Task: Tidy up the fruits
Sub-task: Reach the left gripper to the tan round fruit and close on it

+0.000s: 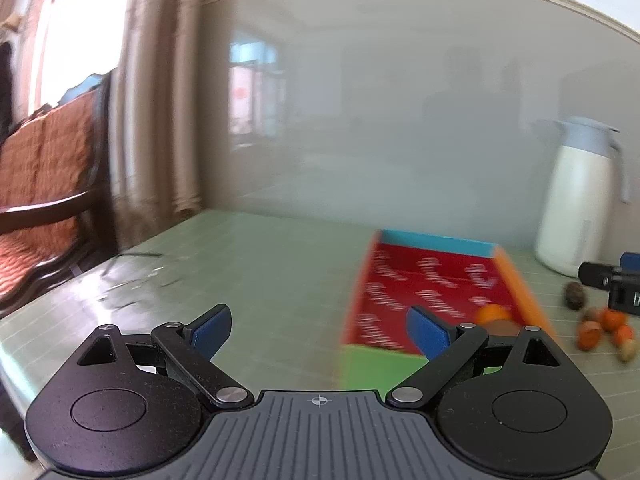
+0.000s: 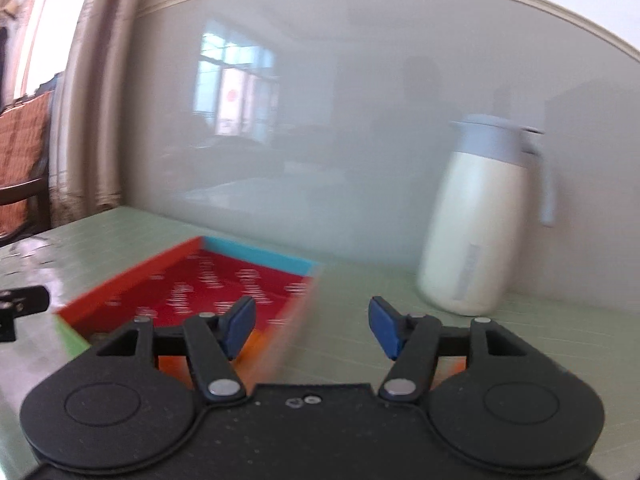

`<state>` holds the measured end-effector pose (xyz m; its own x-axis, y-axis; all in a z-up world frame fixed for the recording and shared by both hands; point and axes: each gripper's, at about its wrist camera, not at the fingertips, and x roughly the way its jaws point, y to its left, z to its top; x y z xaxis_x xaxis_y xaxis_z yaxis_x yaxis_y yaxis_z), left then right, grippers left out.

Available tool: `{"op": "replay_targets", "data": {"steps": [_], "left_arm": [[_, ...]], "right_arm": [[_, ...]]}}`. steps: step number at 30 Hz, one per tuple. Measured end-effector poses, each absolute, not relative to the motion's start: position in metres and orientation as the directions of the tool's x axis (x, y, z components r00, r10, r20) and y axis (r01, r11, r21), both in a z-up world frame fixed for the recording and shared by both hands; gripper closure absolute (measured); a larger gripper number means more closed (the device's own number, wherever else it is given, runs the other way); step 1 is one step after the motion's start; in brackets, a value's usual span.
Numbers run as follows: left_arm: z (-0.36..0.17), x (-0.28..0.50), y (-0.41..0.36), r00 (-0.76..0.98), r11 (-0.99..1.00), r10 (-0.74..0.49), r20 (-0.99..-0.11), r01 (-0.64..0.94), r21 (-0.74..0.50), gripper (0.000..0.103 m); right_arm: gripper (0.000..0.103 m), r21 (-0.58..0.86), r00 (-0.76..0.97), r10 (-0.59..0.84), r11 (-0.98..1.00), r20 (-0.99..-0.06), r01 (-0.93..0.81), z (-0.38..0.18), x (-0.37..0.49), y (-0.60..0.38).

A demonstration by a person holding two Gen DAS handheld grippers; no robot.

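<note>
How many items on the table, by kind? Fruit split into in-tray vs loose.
Tray: 1, red floor, blue, orange and green walls
Fruit in tray: at least 1 orange; a darker piece beside it is unclear
Loose small fruits right of the tray: about 6, blurred
Thermos jug: 1, cream with grey lid
Total: about 9

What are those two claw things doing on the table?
They're sorting fruit into the red box. Right now the left gripper and right gripper are both open and hold nothing. An orange fruit sits in the box, and more small fruits wait on the green table.
</note>
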<state>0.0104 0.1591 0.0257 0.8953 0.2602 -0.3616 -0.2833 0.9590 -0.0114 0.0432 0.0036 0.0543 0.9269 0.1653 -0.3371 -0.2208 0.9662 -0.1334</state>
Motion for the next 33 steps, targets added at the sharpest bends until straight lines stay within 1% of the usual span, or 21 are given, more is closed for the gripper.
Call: {"op": "replay_targets", "data": {"steps": [4,7,13,18,23,27,30,31,32,33], "left_arm": [[0.029,0.018,0.13,0.914,0.975,0.205,-0.351,-0.222,-0.009,0.009],[0.031,0.023,0.105,0.923,0.985,0.163,-0.348,-0.174,-0.001,0.009],[0.034,0.03,0.049,0.939,0.998,0.064,-0.339,-0.06,0.022,0.009],[0.029,0.037,0.002,0.935,0.998,-0.015,-0.354,0.033,0.044,0.009],[0.021,0.045,-0.041,0.922,0.992,-0.085,-0.379,0.112,0.052,0.009],[0.017,0.055,-0.063,0.908,0.989,-0.123,-0.4,0.148,0.03,0.01],[0.013,0.063,-0.079,0.9,0.986,-0.129,-0.416,0.16,0.04,0.01],[0.012,0.063,-0.083,0.896,0.985,-0.134,-0.423,0.168,0.043,0.013],[0.01,0.065,-0.089,0.89,0.983,-0.142,-0.433,0.18,0.047,0.027],[0.008,0.068,-0.095,0.884,0.981,-0.146,-0.445,0.189,0.053,0.035]], "right_arm": [[0.041,-0.136,0.942,0.069,0.983,-0.329,-0.12,0.061,0.043,-0.046],[0.041,-0.12,0.94,-0.001,0.992,-0.34,-0.042,0.062,0.043,-0.084],[0.041,-0.095,0.929,-0.103,0.993,-0.355,0.074,0.062,0.04,-0.142],[0.041,-0.077,0.919,-0.144,0.989,-0.366,0.124,0.06,0.037,-0.174],[0.041,-0.091,0.914,-0.174,0.984,-0.367,0.151,0.056,0.034,-0.189],[0.04,-0.092,0.905,-0.21,0.978,-0.369,0.189,0.056,0.029,-0.208],[0.04,-0.092,0.897,-0.242,0.97,-0.371,0.224,0.055,0.026,-0.225],[0.04,-0.093,0.894,-0.25,0.968,-0.373,0.232,0.054,0.025,-0.23],[0.04,-0.093,0.89,-0.259,0.966,-0.376,0.241,0.054,0.024,-0.234],[0.04,-0.092,0.887,-0.266,0.964,-0.378,0.25,0.053,0.024,-0.239]]}}
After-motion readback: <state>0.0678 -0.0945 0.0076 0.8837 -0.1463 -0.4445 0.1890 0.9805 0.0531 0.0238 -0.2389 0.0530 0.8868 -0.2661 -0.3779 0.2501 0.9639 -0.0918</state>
